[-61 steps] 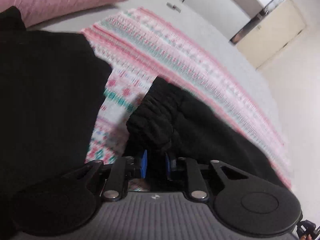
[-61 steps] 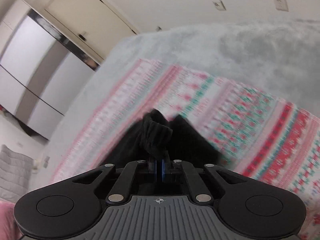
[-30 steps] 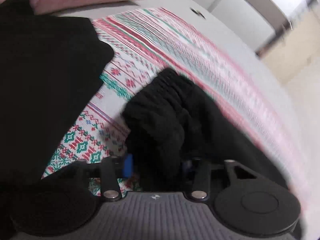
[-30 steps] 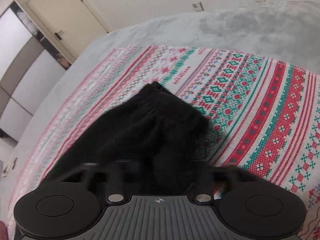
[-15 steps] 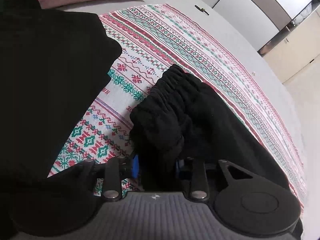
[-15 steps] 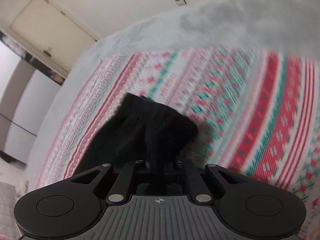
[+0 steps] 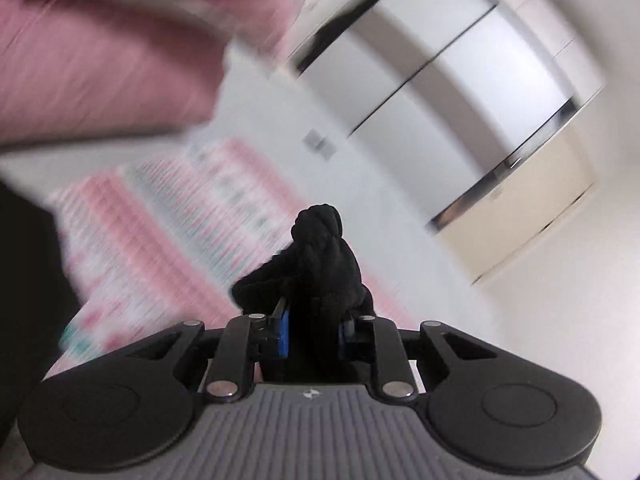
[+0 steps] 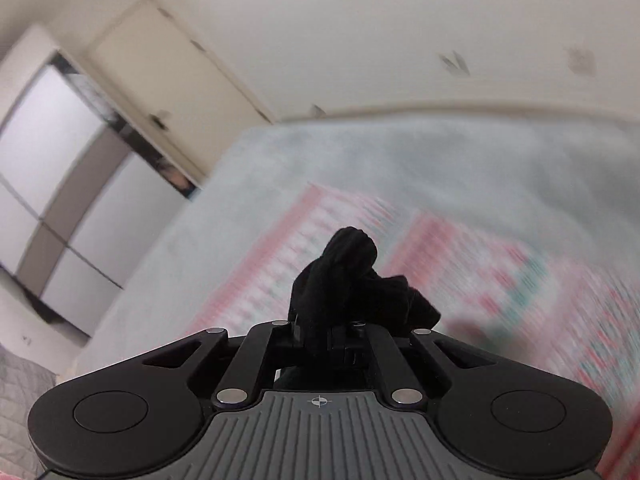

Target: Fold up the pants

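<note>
I have the black pants (image 7: 320, 264) pinched tight in my left gripper (image 7: 312, 334) and my right gripper (image 8: 326, 338), lifted above the patterned blanket (image 7: 160, 248). The left jaws have just been closing. If the thick cloth slips out, the fold flops.

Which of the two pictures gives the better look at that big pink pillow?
The left wrist view: the pink pillow fills its upper left corner, blurred, beyond the left gripper, whose jaws have just closed on the black pants. The right wrist view shows no pillow, only the patterned blanket and a door.
</note>
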Demonstrator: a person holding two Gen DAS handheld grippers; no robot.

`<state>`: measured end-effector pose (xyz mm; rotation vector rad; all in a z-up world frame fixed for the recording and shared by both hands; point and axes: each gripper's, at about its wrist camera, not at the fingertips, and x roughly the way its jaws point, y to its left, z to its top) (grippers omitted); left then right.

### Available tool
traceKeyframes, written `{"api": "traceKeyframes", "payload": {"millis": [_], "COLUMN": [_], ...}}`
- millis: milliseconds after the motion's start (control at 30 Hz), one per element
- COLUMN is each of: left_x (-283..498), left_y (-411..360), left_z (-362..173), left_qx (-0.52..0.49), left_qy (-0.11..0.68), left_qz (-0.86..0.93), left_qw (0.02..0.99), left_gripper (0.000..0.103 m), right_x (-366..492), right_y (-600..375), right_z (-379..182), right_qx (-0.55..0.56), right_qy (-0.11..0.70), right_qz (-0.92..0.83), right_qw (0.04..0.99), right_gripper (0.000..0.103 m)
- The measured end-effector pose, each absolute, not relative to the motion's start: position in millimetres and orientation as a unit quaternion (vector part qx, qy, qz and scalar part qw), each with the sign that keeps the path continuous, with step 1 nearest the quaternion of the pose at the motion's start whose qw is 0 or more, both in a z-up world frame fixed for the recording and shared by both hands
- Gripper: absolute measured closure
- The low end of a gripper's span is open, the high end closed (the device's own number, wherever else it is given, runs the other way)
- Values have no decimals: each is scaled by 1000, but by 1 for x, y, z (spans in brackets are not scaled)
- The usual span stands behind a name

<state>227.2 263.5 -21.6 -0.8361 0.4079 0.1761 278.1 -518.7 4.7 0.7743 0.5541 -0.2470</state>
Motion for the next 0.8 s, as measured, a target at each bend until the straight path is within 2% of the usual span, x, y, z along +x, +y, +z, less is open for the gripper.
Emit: {"api": "traceKeyframes", "payload": {"millis": [100,233,300,367,467,500,633,800], "left_x": [220,227,237,246,244,242,241,223], "left_y": [262,251,243,240,235,233,231,228], "left_z": [-14,-47,-85,-124,-129,-124,-129,-121], "left_qx": [-405,-371,-348,-348,-320,-313,-303,-288], "left_qy": [156,226,301,373,368,362,367,389], "left_qz": [68,83,110,141,147,143,140,138], "left_qw": [898,897,881,849,860,867,868,864], "left_gripper": [60,60,60,59,58,58,57,55], "right_x": [273,256,257,262,268,261,265,252], "right_y": [-514,-522,-525,-531,-542,-544,-534,-547], "right_z": [43,32,-3,-62,-150,-161,-142,-132], "right_qx": [373,376,368,368,399,419,368,417], "right_qy": [194,179,208,267,347,320,318,297], "right_qz": [-88,-81,-100,-126,-173,-165,-157,-149], "right_qw": [903,905,901,882,831,834,859,846], "right_gripper": [98,98,98,98,98,98,97,97]}}
